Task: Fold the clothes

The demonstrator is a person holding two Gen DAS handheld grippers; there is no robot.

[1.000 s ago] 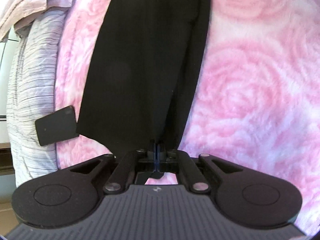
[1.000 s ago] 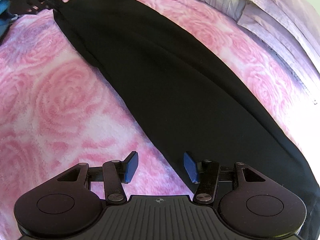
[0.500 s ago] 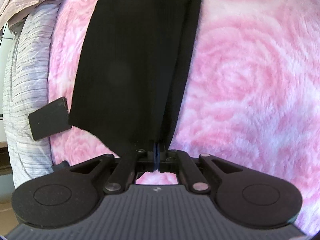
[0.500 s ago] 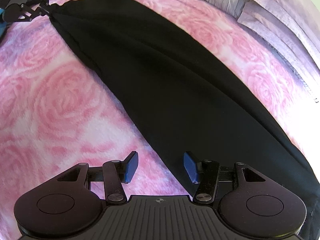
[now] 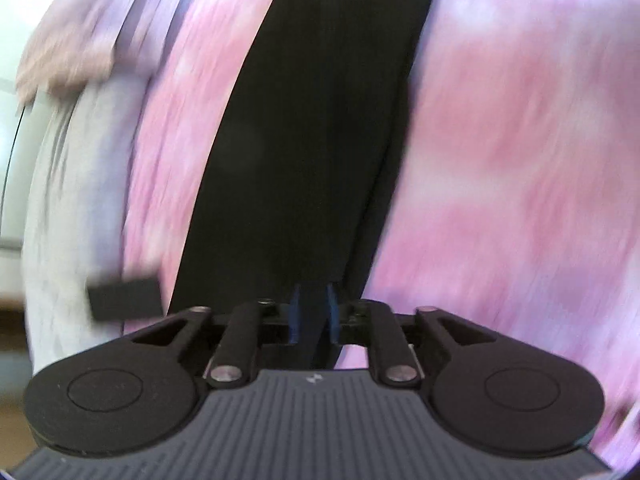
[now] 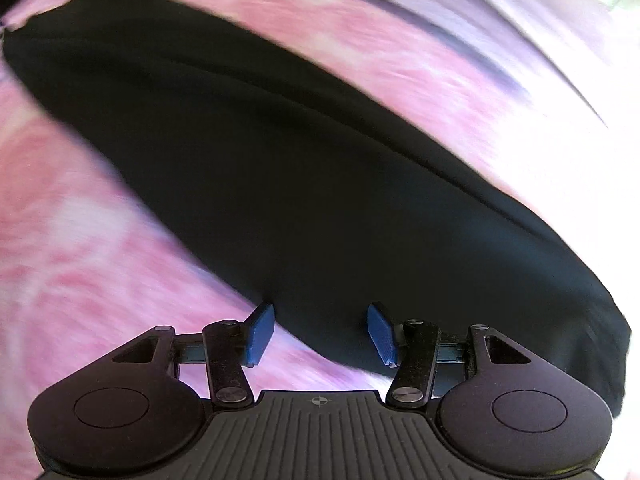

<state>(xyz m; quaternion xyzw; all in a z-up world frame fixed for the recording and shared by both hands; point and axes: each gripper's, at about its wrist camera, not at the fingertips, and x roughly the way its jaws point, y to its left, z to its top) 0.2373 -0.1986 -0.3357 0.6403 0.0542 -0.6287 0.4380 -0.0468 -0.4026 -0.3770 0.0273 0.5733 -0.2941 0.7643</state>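
Left gripper (image 5: 314, 312): blue pads (image 5: 295, 312) stand slightly apart with a narrow fold of the black garment (image 5: 320, 140) running down between them. The view is motion-blurred, so it is not clear whether the pads grip the fabric or only flank it.

Black garment, left wrist view: a long dark strip running straight ahead from the gripper to the far edge of view, lying on the pink rose-pattern blanket (image 5: 520, 160). A lengthwise crease shows right of its centre.

Right gripper (image 6: 320, 330): released, blue pads (image 6: 260, 332) set wide apart. The near edge of the black garment (image 6: 280, 160) lies just ahead of and between the pads; none of it is held.

Black garment, right wrist view: a broad dark band stretching from the gripper's near right to the far left, flat on the pink rose-pattern blanket (image 6: 80, 260).

Other items: a small black rectangular object (image 5: 124, 298) just left of the left gripper, at the blanket's edge; pale striped bedding (image 5: 68, 200) further left; a mauve cloth (image 5: 80, 40) bunched at far left. In the right wrist view, blurred pale lilac bedding (image 6: 520, 40) lies ahead to the right, beyond the garment.

Containers: none identifiable in either view.
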